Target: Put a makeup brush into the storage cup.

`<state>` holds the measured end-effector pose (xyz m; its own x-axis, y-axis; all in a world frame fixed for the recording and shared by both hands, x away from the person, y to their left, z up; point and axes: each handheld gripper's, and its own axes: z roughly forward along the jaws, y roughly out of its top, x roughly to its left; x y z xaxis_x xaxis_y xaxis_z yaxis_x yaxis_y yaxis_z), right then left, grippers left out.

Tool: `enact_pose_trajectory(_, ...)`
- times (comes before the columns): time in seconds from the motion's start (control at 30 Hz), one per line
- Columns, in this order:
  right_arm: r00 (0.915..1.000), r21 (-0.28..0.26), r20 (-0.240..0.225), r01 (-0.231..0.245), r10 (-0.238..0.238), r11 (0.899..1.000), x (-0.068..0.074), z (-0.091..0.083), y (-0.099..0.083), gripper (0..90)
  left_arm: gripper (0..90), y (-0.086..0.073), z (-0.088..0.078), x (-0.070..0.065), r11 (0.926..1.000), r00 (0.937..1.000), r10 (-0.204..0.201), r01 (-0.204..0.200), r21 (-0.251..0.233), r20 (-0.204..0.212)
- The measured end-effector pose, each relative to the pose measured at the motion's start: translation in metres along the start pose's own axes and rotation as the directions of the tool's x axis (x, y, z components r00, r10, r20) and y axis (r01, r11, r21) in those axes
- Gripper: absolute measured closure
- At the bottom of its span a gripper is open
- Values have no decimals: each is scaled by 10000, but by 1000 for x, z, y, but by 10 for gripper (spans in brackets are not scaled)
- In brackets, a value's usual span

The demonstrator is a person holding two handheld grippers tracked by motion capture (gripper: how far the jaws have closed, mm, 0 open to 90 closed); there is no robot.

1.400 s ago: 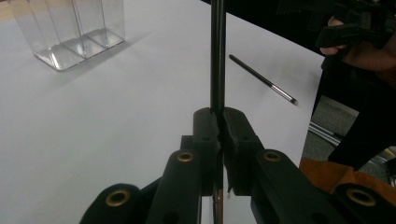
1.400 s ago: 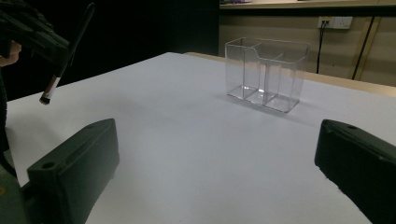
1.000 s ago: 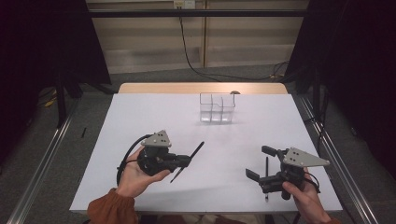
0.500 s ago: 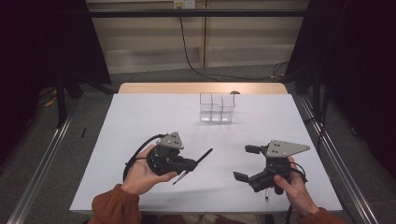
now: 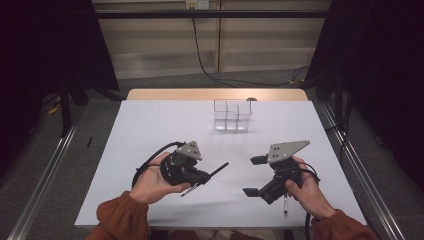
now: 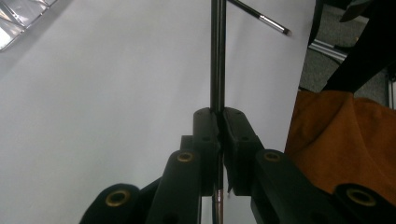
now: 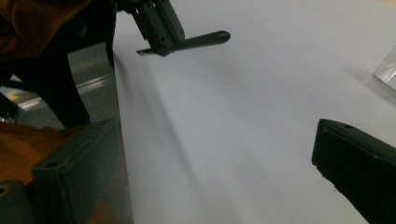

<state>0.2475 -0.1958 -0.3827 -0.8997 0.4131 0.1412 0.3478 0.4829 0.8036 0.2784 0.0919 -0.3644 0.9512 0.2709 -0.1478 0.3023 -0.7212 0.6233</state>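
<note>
Left gripper: the left gripper [image 5: 202, 176] was held in the person's left hand [image 5: 150, 181] over the near left part of the table [image 5: 150, 125], its nose pointing toward about 2 o'clock in the high view.
Left jaws: pressed together on the dark pen [image 5: 207, 178]; in the left gripper view the pads pinched the pen [image 6: 217, 56] along its shaft, with the long end running straight up toward 12 o'clock and a short end showing below the pads.
Pen in grip: lifted off the sheet, tilted, its long end toward 2 o'clock in the high view; in the right gripper view it stuck out of the left gripper [image 7: 156, 28] toward 3 o'clock.
Right gripper: the right gripper [image 5: 255, 176] was in the person's right hand [image 5: 305, 187] at the near right, facing about 9 o'clock toward the other gripper.
Right jaws: spread wide, nothing between them; in the right gripper view bare white table showed between the two black pads.
Second pen: a second pen [image 5: 285, 204] lay flat on the table just beside the right hand, at about 6 o'clock from that gripper's body.
Clear box: a clear box [image 5: 232, 115] with compartments stood at the far middle of the table, at about 12 o'clock and well apart from both grippers.
Sleeves: orange sleeves [image 5: 120, 220] came in from the near edge.
</note>
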Motion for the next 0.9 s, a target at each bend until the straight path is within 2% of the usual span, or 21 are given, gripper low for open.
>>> enact_pose_trajectory(0.03, 9999, 349, 86, 76, -79, 9994, -1, 3, 2, 7, 843, 1, 0, 0, 9998, 9999, 132, -132, 178, -29)
enact_pose_trajectory(0.1, 9996, 661, 177, 204, -216, 9976, -3, 7, 4, 19, 843, 2, 2, -1, 9994, 9999, 110, -108, 333, -50)
enact_pose_trajectory(0.23, 9994, 1134, 19, 344, -349, 9929, -6, 15, 7, 23, 843, 3, 4, -1, 9973, 9998, 200, -205, 699, 81)
enact_pose_trajectory(0.37, 9981, 1701, -221, 604, -575, 9836, -6, 20, 10, 30, 843, 4, 6, -1, 9941, 9994, 290, -308, 1037, 189)
enact_pose_trajectory(0.43, 9953, 2013, -186, 966, -948, 9748, -3, 21, 13, 26, 843, 5, 7, 3, 9922, 9991, 377, -398, 1184, 202)
enact_pose_trajectory(0.47, 9942, 2135, -214, 1072, -1050, 9710, -3, 22, 15, 29, 843, 5, 8, 3, 9928, 9995, 270, -289, 1162, 181)
enact_pose_trajectory(0.57, 9916, 2451, -355, 1296, -1247, 9608, -3, 24, 20, 32, 842, 5, 11, 3, 9903, 9992, 339, -367, 1340, 231)
enact_pose_trajectory(0.6, 9900, 2564, -416, 1412, -1350, 9562, -3, 25, 22, 32, 843, 6, 12, 3, 9877, 9985, 464, -501, 1479, 289)
enact_pose_trajectory(0.77, 9814, 3259, -790, 1915, -1752, 9258, -2, 34, 29, 36, 843, 8, 15, 4, 9829, 9976, 572, -630, 1732, 381)
enact_pose_trajectory(0.8, 9796, 3335, -913, 1996, -1791, 9214, -2, 35, 31, 41, 843, 8, 15, 4, 9835, 9978, 527, -591, 1710, 414)
enact_pose_trajectory(0.9, 9747, 3521, -1277, 2174, -1833, 9104, -4, 39, 35, 48, 842, 9, 16, 2, 9774, 9968, 665, -742, 1982, 449)
